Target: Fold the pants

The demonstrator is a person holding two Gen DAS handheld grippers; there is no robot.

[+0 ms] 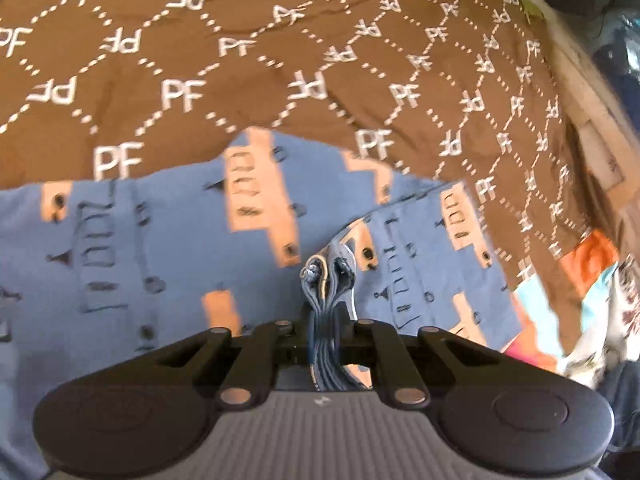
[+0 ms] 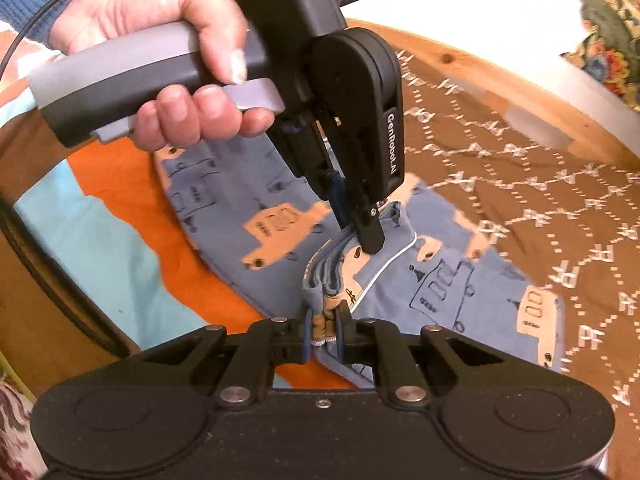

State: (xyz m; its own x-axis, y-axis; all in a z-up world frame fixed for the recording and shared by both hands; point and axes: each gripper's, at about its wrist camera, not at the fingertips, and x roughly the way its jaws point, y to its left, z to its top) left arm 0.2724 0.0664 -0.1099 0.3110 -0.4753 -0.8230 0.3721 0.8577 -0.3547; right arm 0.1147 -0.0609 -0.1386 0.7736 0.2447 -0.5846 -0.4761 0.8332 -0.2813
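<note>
Blue pants (image 1: 160, 248) printed with peach trucks lie on a brown bedspread (image 1: 280, 60). In the left wrist view my left gripper (image 1: 326, 332) is shut on a bunched stack of the pants' edge layers. The right wrist view shows my right gripper (image 2: 323, 328) shut on another gathered edge of the pants (image 2: 460, 280), where a white cord runs along the fabric. The left gripper (image 2: 360, 236) reaches down from above in that view, held by a person's hand (image 2: 160, 20), and pinches the same bunched edge just beyond my right fingers. The two grips are close together.
The brown bedspread (image 2: 520, 200) carries a white letter pattern. An orange and light blue cloth (image 2: 100, 220) lies under the pants on the left. A wooden frame (image 2: 460, 56) rims the far side, with a floral cushion (image 2: 608, 40) beyond it.
</note>
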